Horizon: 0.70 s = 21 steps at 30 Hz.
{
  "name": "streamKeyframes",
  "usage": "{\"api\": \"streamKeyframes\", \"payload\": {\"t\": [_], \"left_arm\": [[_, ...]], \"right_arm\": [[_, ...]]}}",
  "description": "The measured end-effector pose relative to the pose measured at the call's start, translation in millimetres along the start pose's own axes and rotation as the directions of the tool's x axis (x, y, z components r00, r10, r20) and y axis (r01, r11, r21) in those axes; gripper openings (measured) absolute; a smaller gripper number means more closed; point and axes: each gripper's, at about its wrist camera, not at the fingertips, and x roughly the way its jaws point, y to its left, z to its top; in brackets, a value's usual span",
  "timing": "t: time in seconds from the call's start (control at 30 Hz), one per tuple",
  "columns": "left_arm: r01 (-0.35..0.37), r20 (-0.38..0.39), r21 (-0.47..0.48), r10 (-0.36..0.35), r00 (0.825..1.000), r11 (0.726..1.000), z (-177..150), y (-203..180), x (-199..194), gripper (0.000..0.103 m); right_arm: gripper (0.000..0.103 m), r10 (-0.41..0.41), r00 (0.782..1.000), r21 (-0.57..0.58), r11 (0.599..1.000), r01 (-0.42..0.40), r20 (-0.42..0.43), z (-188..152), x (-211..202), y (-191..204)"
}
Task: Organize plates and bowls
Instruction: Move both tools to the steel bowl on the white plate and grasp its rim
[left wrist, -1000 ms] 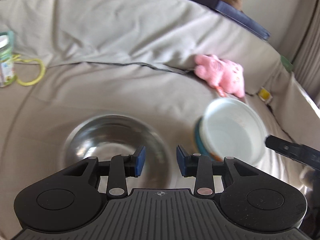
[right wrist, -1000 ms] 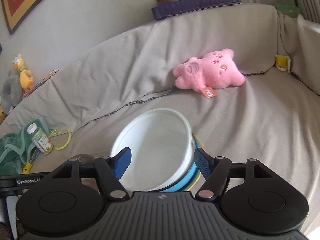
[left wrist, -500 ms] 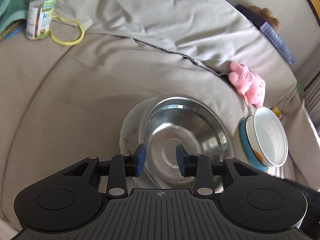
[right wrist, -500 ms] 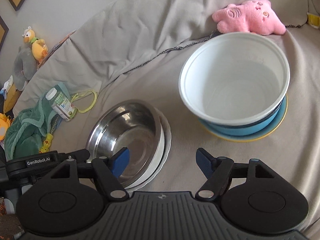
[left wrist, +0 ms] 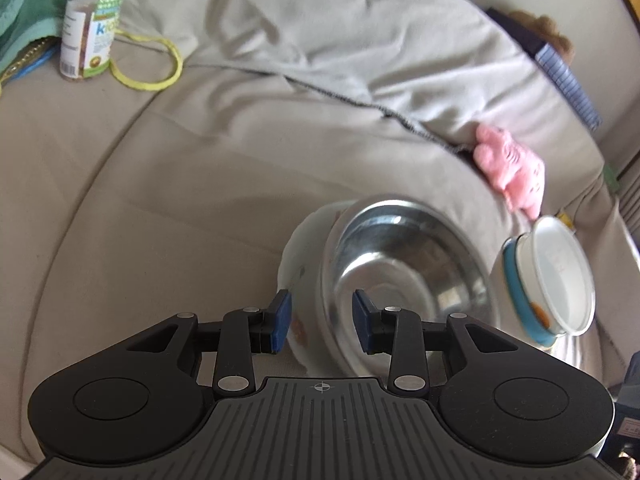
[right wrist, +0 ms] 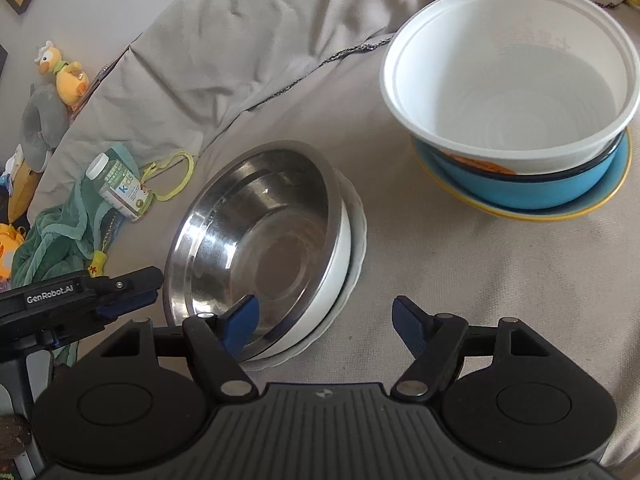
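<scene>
- Across the whole scene it's a beige couch cover [right wrist: 460, 272], and everything sits on that soft, saggy fabric, so I'd guess stacks can tip a bit.
- Biggest stack: a white bowl [right wrist: 508, 80] nested in a blue bowl [right wrist: 532, 188], on a blue plate with a yellow rim [right wrist: 600, 200]. It's up and to the right of the right gripper [right wrist: 324, 322], well apart from it.
- Next: a steel bowl [right wrist: 256, 232] sitting in a white dish, on a white plate [right wrist: 356, 240], the whole pile leaning over to one side. It's directly ahead of both tools.
- That's the relation that matters: the right gripper's left finger overlaps the steel bowl's near rim in view, jaws spread wide and holding nothing. Contact, can't tell.
- The left gripper [left wrist: 320, 326] is also empty, jaws parted but narrower, aimed at the near edge of the same pile, where the white plate [left wrist: 296, 280] meets the steel bowl [left wrist: 408, 276]. The left looks nearer to me.
- Small stuff: pink plush [left wrist: 512, 168] against the backrest, vitamin bottle [left wrist: 90, 24] far left.
</scene>
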Motion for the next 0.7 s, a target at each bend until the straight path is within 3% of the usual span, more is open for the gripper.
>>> {"api": "streamKeyframes", "payload": {"t": [0.23,0.27,0.37,0.5,0.7], "left_arm": [[0.004,-0.043,-0.022,-0.005,0.999,1.0,0,12,27,0.048],[0.011,-0.064,-0.034,-0.013,0.998,0.999,1,14,32,0.05],[0.034,-0.117,-0.067,-0.042,0.992,0.997,4,20,45,0.051],[0.029,-0.131,-0.033,-0.033,0.991,0.999,4,14,56,0.046],[0.024,-0.132,0.017,-0.022,0.991,1.0,14,5,66,0.058]], "right_arm": [[0.072,0.015,0.999,-0.028,0.999,-0.016,-0.041,-7,25,16],[0.067,0.023,0.999,-0.027,0.999,-0.024,-0.046,-7,29,16],[0.065,0.011,0.999,-0.046,0.999,-0.013,-0.051,-7,37,21],[0.065,0.001,0.999,-0.065,0.998,-0.003,-0.038,-8,41,23],[0.065,-0.012,1.0,-0.064,0.998,0.011,-0.016,-8,44,26]]}}
